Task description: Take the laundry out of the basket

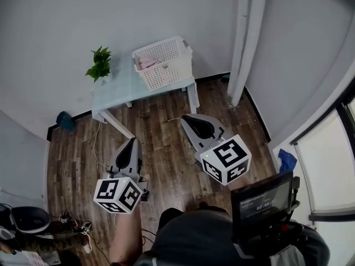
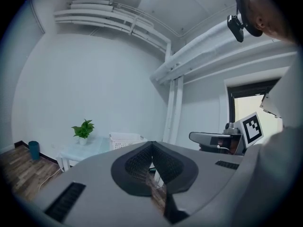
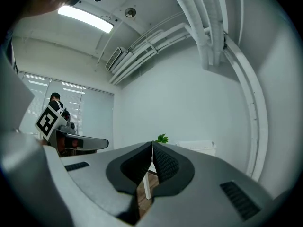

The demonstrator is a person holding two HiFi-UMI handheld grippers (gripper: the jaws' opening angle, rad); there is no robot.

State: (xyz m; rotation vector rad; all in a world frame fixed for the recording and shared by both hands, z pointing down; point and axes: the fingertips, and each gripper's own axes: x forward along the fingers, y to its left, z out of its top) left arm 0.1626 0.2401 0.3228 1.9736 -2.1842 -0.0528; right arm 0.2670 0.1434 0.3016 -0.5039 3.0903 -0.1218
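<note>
The laundry is a pale pink crumpled cloth lying low in the left part of a white lattice basket, which stands on the right end of a light, glass-topped bench against the wall. A small green plant stands on the bench just left of the basket. A dark teal bin sits on the wooden floor near the bench's left end, and white pipes run up the wall to its right. A stretch of floor lies between the bench and both grippers, which are well apart from the basket. The left gripper has its jaws closed together with nothing between them, and so does the right gripper. Only the head view shows the pink cloth. The gripper views show just the basket's wall and rim, and the plant.
</note>
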